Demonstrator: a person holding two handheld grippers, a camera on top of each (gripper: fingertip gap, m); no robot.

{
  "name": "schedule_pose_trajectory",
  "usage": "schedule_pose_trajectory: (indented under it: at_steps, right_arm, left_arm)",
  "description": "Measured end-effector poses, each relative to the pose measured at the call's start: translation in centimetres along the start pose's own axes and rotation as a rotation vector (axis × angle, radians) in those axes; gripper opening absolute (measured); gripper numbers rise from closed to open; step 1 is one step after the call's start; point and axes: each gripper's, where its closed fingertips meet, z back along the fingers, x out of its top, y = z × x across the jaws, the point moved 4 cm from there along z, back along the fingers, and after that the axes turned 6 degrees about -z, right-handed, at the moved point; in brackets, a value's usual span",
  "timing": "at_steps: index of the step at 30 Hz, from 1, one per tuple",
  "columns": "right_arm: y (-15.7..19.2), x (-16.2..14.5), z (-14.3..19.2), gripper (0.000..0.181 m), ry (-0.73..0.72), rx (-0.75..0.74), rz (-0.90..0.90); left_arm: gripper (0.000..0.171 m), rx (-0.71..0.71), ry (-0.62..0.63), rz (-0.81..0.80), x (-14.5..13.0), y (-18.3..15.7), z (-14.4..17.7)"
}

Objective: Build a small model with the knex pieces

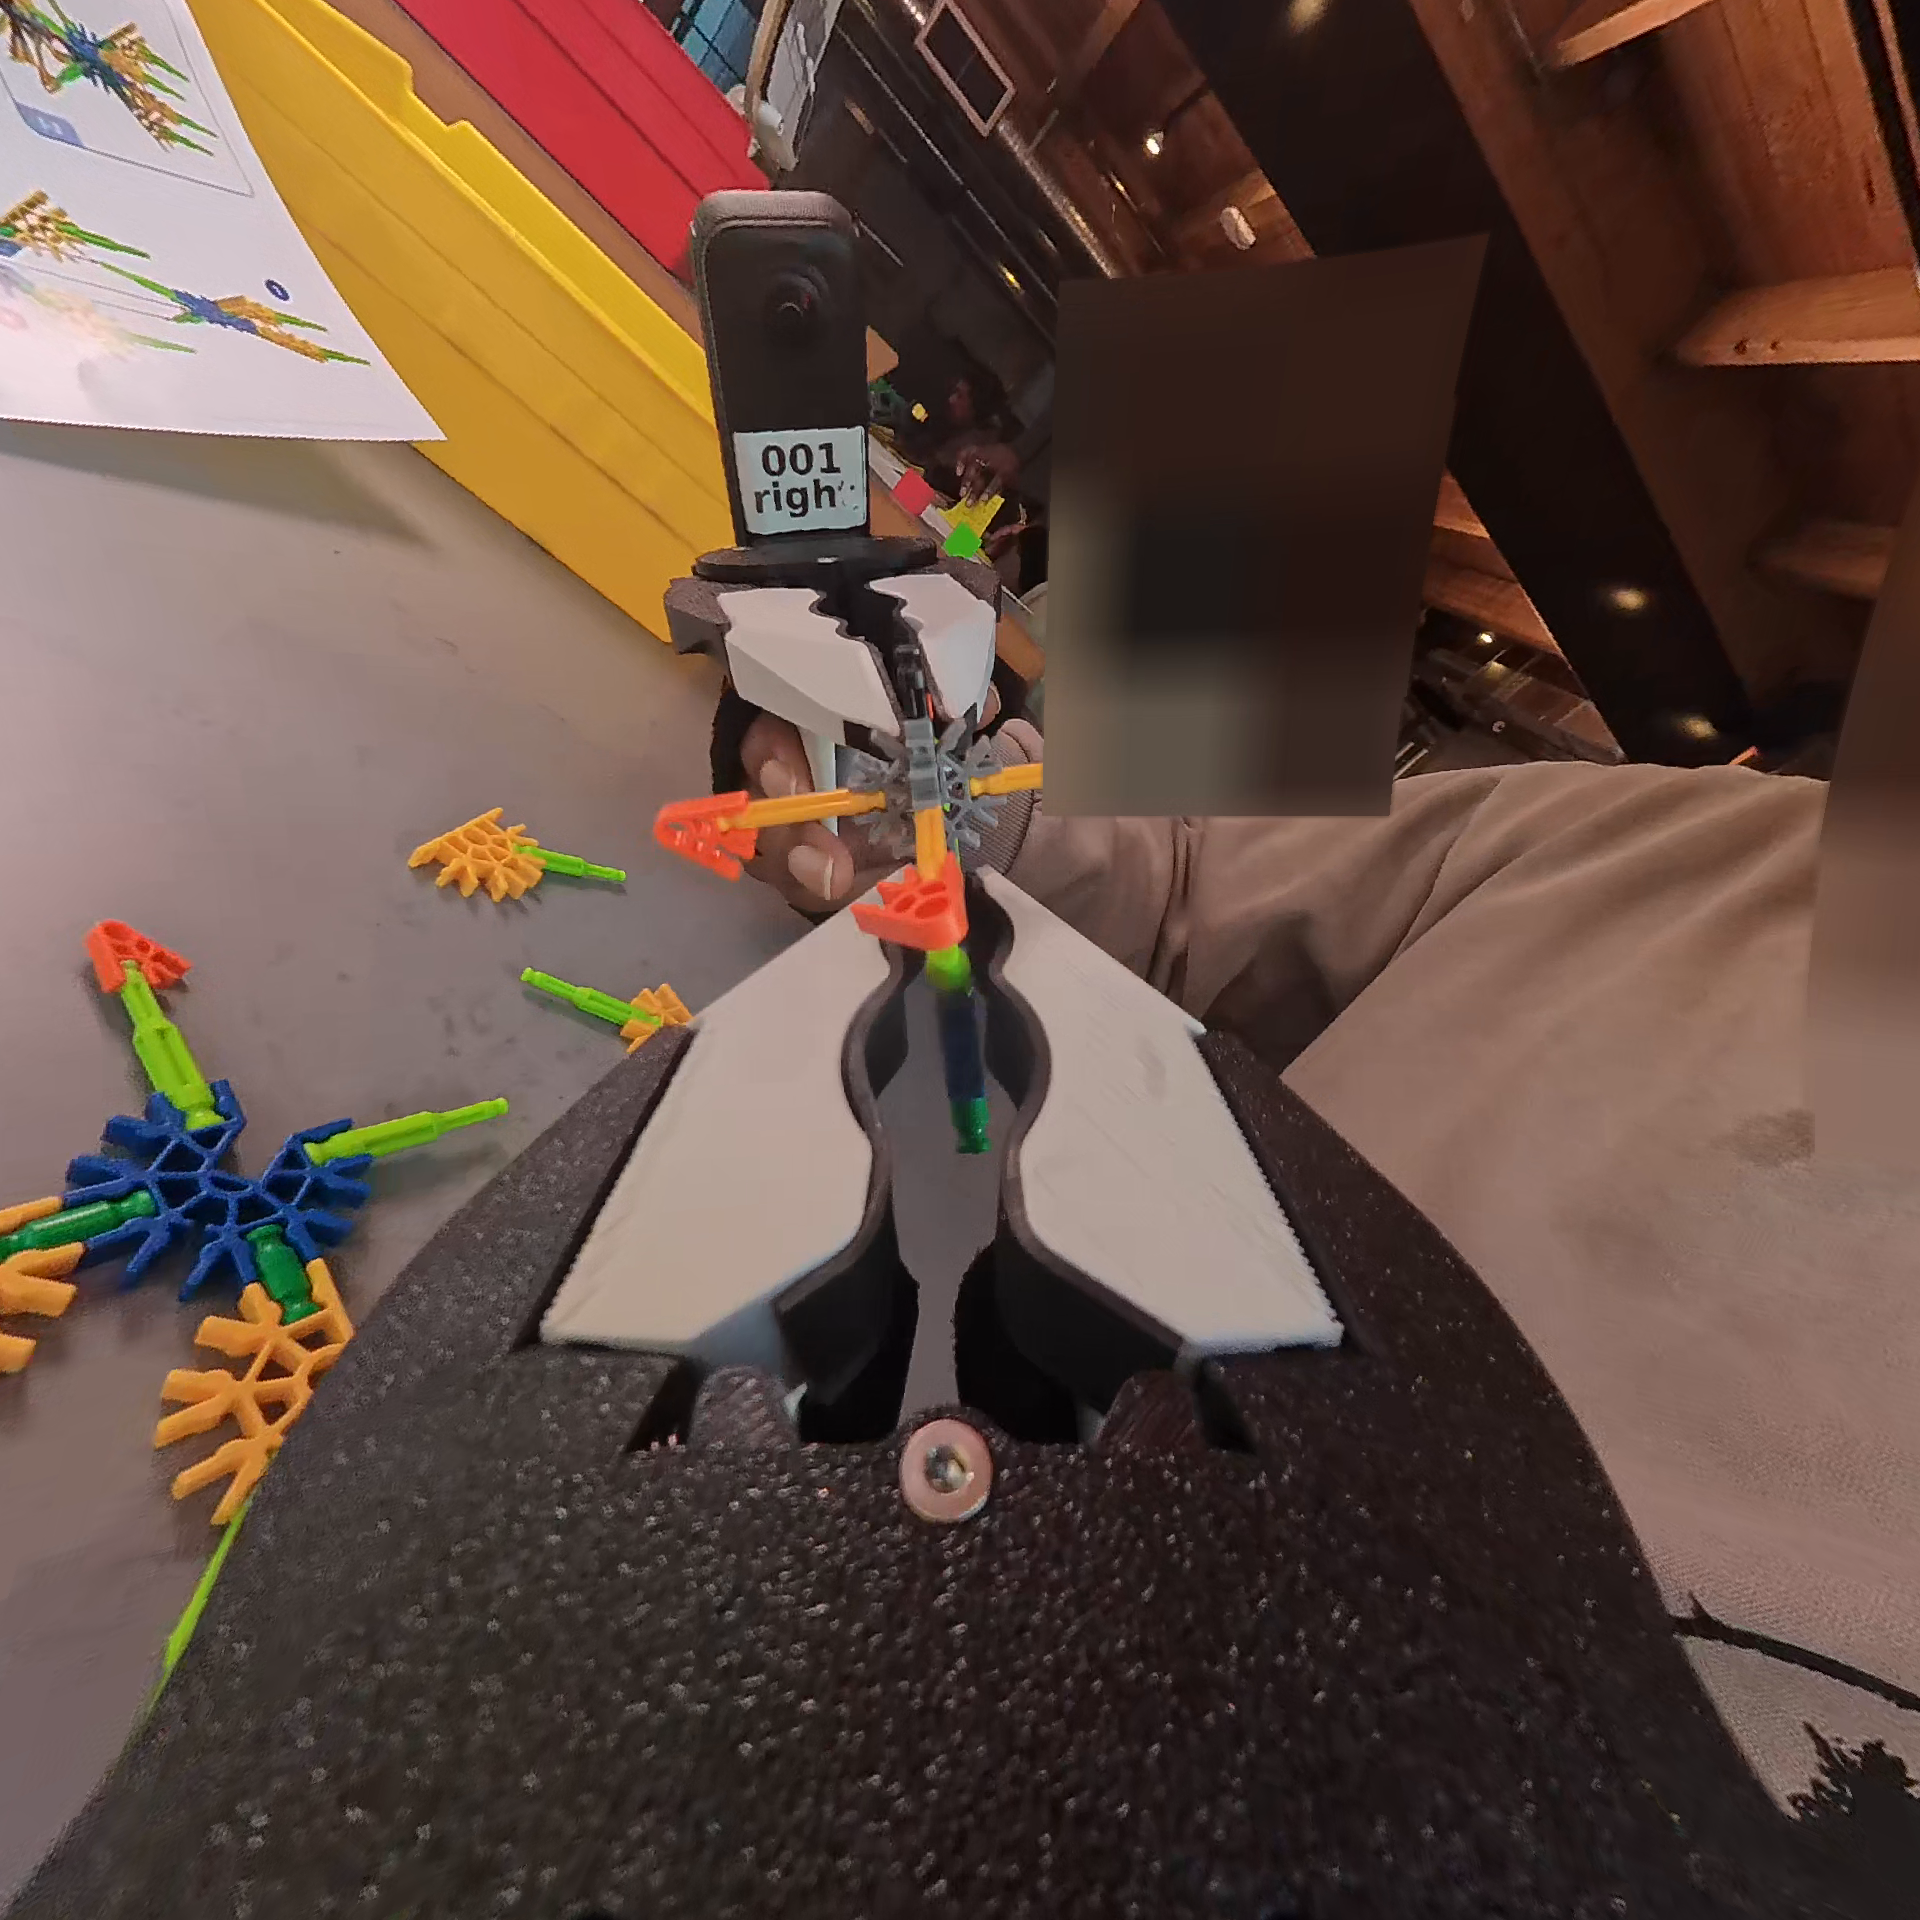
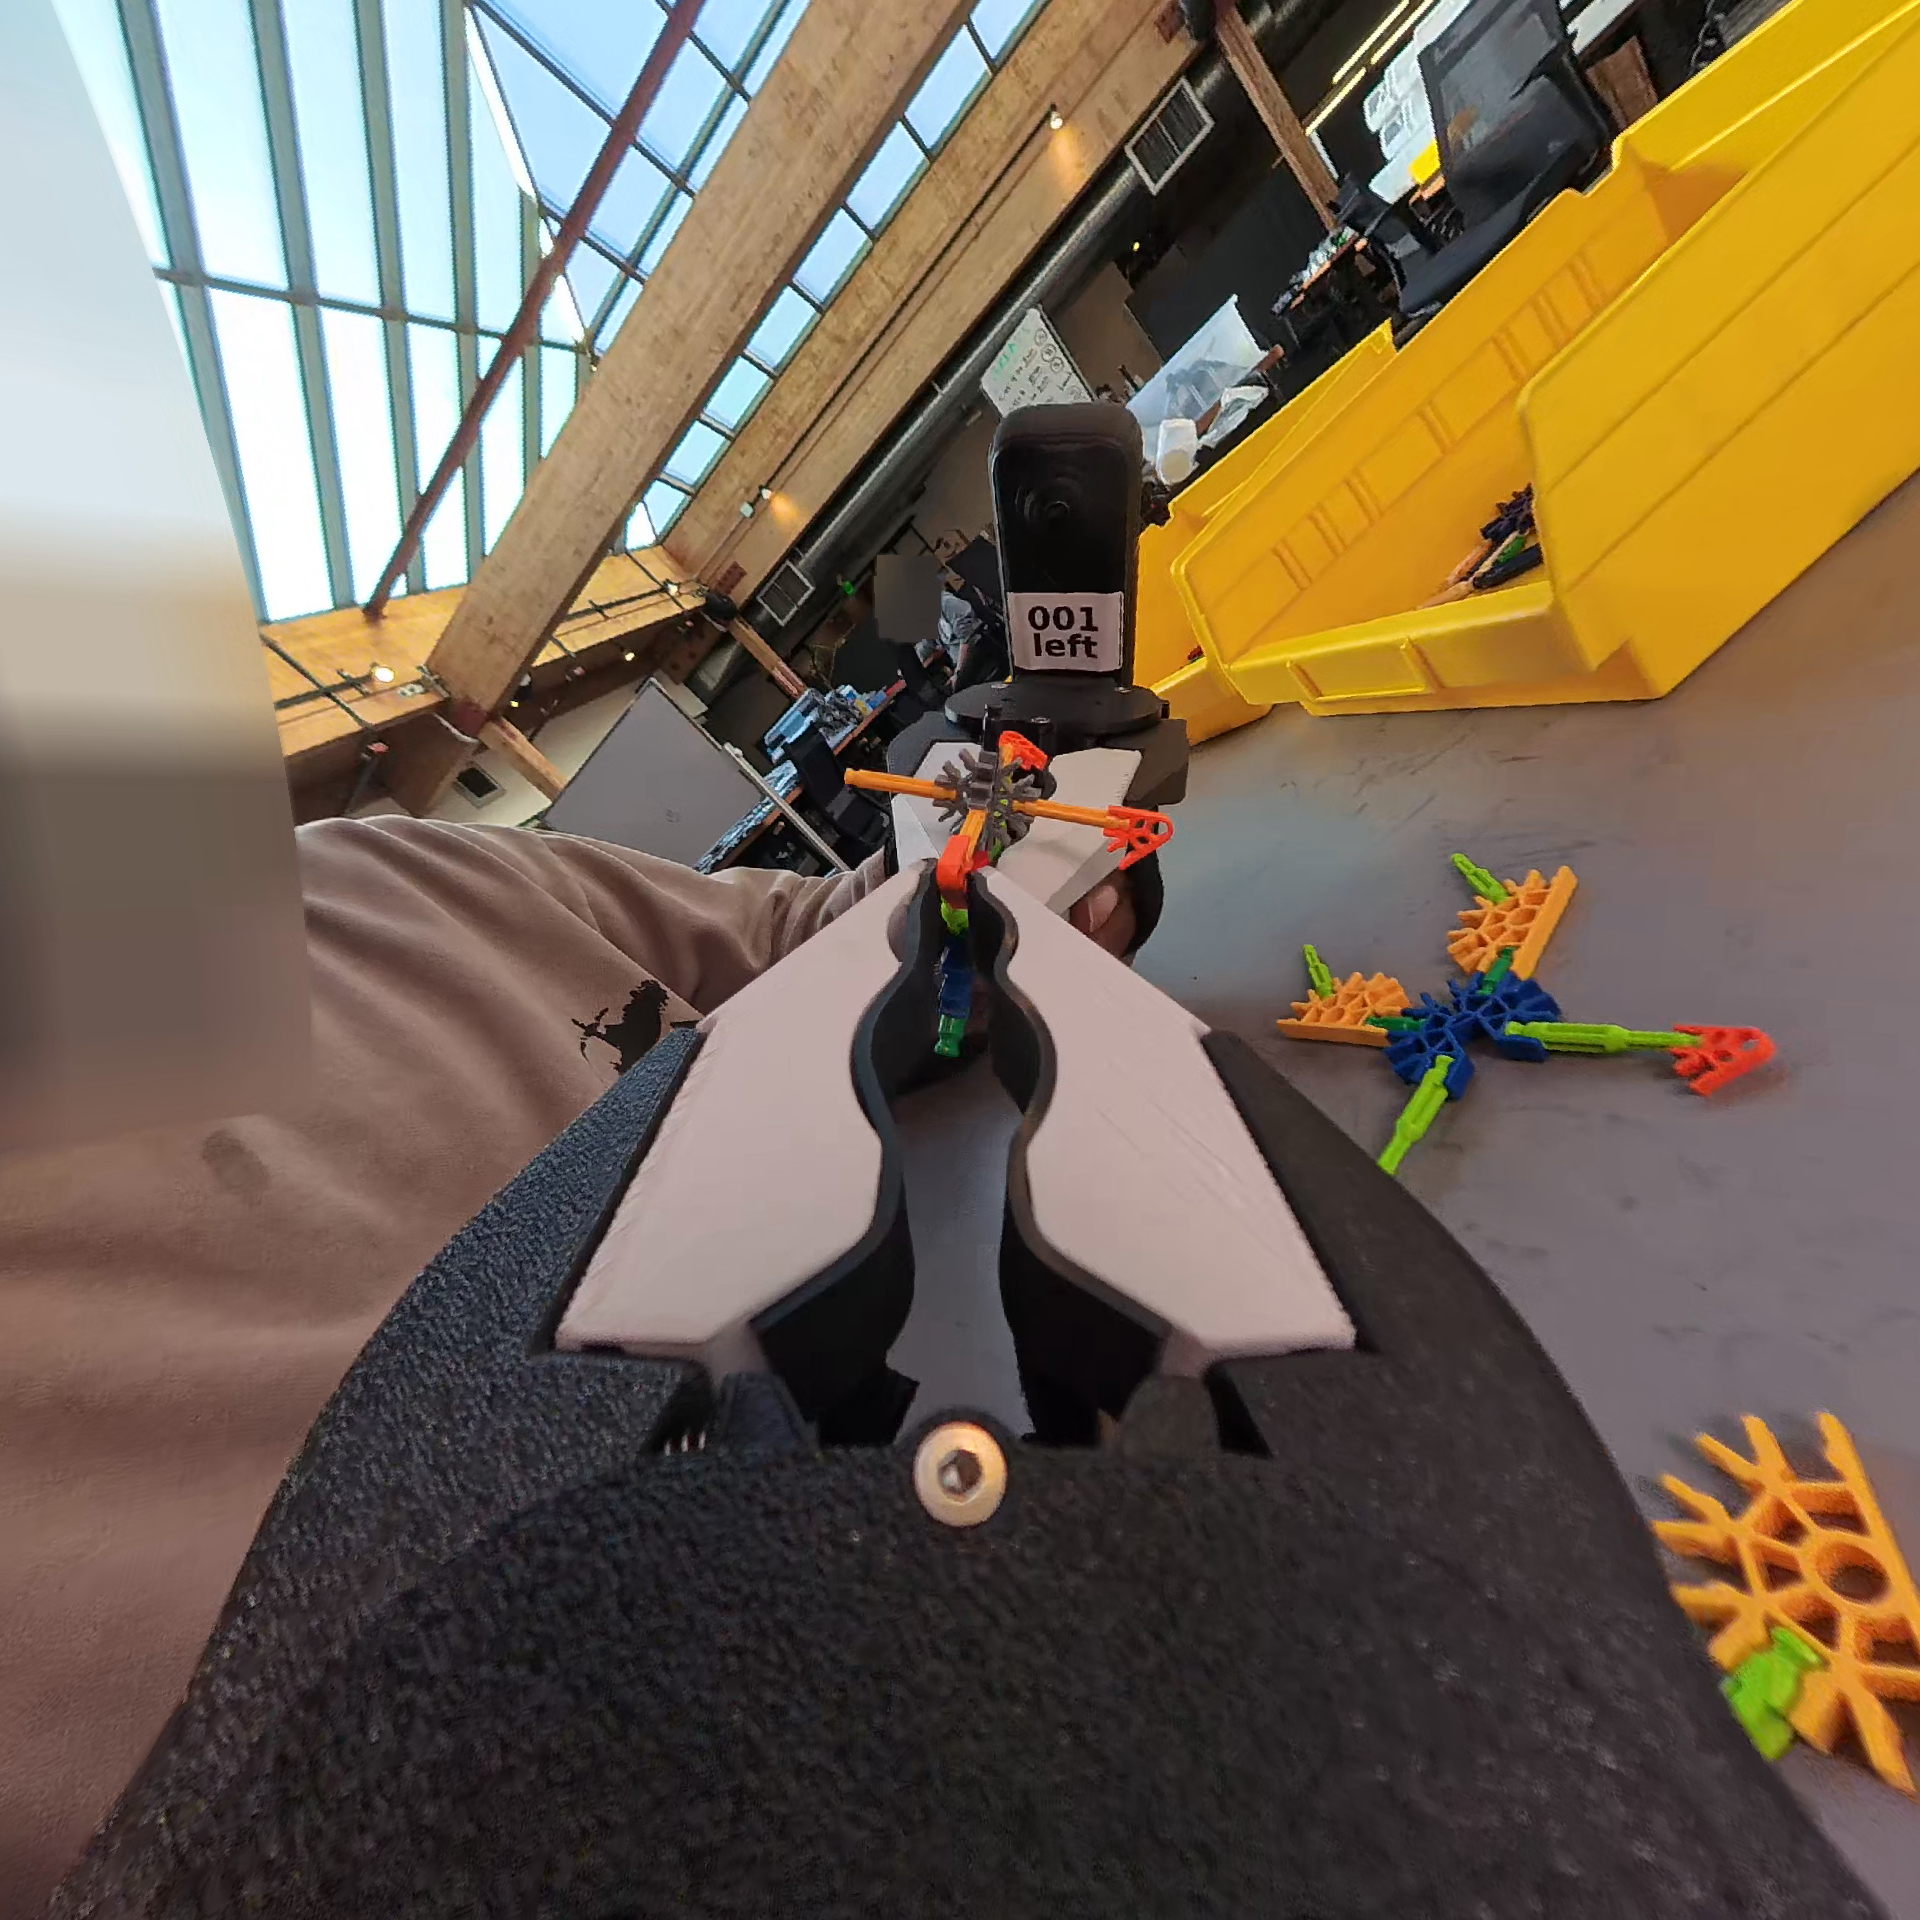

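Observation:
A small toy build has a grey snowflake hub (image 1: 928,781) with orange rods ending in orange-red connectors (image 1: 707,831). My left gripper (image 1: 940,920) is shut on a green rod with a blue sleeve (image 1: 961,1039), with an orange-red connector (image 1: 914,904) at its fingertips. Opposite it, my right gripper (image 1: 904,665) grips the build's far side from above. In the right wrist view, my right gripper (image 2: 951,883) is shut on a green and blue rod (image 2: 951,987) of the same build, whose hub (image 2: 985,795) hangs between it and the left gripper (image 2: 1013,758). The build is held above the grey table (image 1: 312,675).
A blue-hub assembly (image 1: 208,1184) with green rods and orange fans lies on the table; it also shows in the right wrist view (image 2: 1465,1023). Loose orange fans with green rods (image 1: 488,852) (image 1: 623,1003) (image 2: 1808,1579) lie nearby. Yellow bins (image 1: 468,312) (image 2: 1558,468) and an instruction sheet (image 1: 156,260) stand behind. The tips of both grippers are at nearly the same place.

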Motion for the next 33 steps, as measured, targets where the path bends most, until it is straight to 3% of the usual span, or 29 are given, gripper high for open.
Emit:
schedule_pose_trajectory:
  at_steps: [7, 10, 13, 18, 22, 28, 33]
  right_arm:
    - [2.3, -1.3, -0.2, 0.003, 0.106, 0.195, -0.006]
    - [2.5, -1.6, -0.3, 0.000, 0.138, 0.193, 0.019]
    - [3.5, -2.2, -0.5, 0.001, 0.180, 0.242, 0.062]
    - [2.6, -2.0, -0.4, 0.002, 0.203, 0.076, 0.216]
    - [2.8, -1.8, -0.3, 0.017, 0.190, 0.082, 0.208]
    - [2.3, -2.4, -1.0, 0.002, 0.215, 0.032, 0.235]
    - [2.3, -2.4, -0.9, 0.008, 0.230, 0.001, 0.271]
  left_arm:
    - [0.006, -0.206, 0.068, 0.008, -0.7, -2.6, -0.5]
    - [0.005, -0.300, 0.107, -0.040, -1.2, -4.5, -1.1]
    - [0.005, -0.308, 0.134, -0.069, -1.4, -5.4, -1.4]
    - [0.005, -0.248, 0.146, -0.036, -1.4, -3.8, -0.8]
    - [0.005, -0.227, 0.186, -0.034, -2.2, -3.3, -1.1]
    - [0.005, -0.216, 0.188, -0.048, -2.4, -3.2, -1.4]
    - [0.005, -0.209, 0.189, -0.055, -2.5, -3.0, -1.3]
